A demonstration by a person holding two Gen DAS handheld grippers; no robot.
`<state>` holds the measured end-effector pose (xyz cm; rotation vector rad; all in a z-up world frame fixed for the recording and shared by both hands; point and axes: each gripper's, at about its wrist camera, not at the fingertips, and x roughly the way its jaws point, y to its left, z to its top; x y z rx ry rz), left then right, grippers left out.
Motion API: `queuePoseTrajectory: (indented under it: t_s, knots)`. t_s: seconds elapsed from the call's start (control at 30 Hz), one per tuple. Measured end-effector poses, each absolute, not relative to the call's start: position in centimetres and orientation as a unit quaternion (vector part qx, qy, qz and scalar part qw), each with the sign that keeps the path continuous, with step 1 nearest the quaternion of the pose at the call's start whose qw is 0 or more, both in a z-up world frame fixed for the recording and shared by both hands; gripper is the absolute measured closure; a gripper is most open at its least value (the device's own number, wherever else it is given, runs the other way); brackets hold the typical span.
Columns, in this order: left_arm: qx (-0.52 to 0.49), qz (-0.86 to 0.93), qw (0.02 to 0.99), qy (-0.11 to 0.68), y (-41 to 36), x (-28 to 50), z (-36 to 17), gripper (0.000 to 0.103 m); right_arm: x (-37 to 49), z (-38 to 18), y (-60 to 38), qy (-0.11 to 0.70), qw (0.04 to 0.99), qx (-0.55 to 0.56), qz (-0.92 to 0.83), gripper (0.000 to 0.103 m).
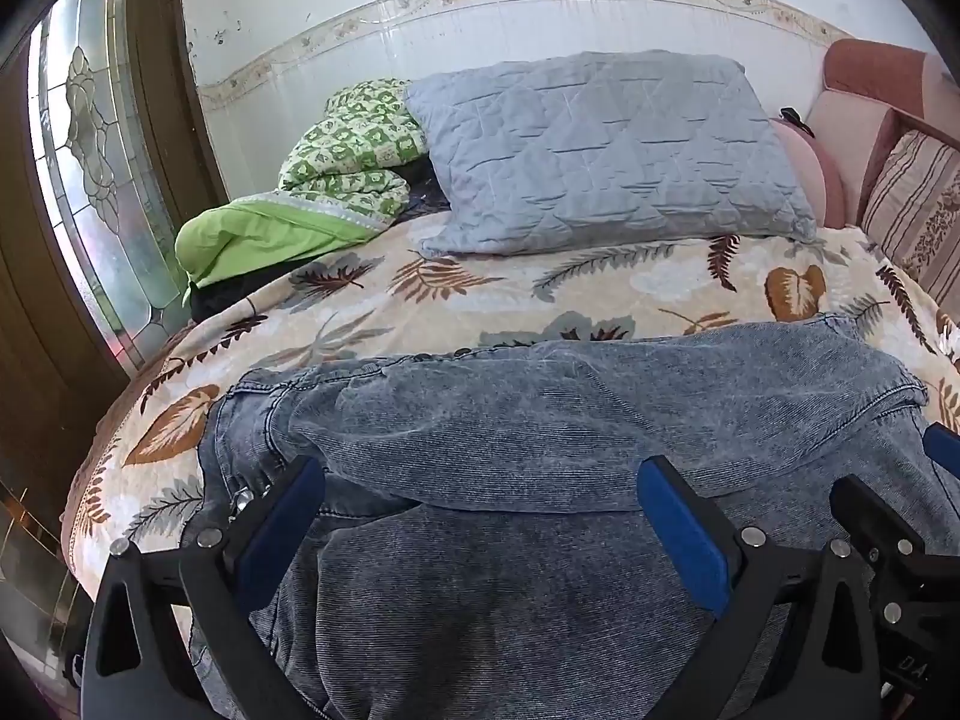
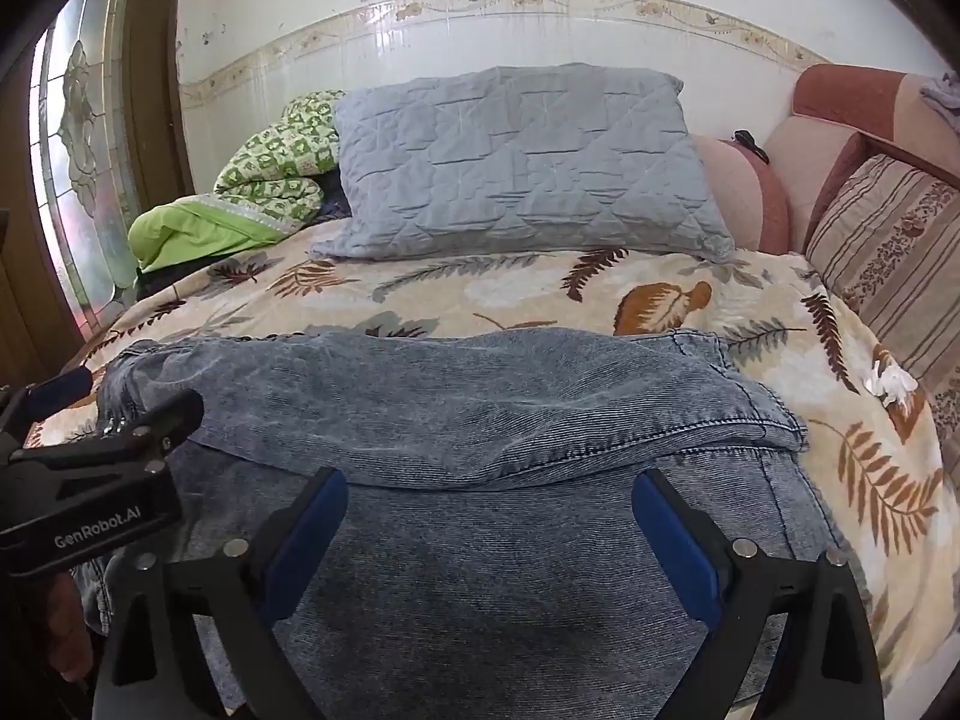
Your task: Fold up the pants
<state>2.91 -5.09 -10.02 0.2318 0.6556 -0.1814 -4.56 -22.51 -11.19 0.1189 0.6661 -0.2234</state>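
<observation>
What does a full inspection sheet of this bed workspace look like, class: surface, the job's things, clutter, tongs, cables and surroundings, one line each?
Surface: bed with a leaf-print bedspread, partly covered by the job's things.
Job's things: blue jeans lie flat across the near part of the bed, with one layer already folded over another.
Clutter: grey quilted pillow, green blanket rolled up at the far left, striped cushion on the right, small white item near the right edge.
Tongs: left tongs open, over the jeans, holding nothing; right tongs open, over the jeans, holding nothing.
Cables: nothing seen.
Surroundings: tiled wall behind, patterned glass door on the left.
</observation>
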Motion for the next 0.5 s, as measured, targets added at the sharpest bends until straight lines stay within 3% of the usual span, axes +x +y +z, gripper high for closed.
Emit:
queuePoseTrajectory:
  t_s: [0.5]
  knots:
    - [0.113,-0.09,0.936,0.32,-5.61,2.5,-10.03,0.0,-4.7,-11.06,-22.66,0.324,0.937,0.062,-0.11,0.006]
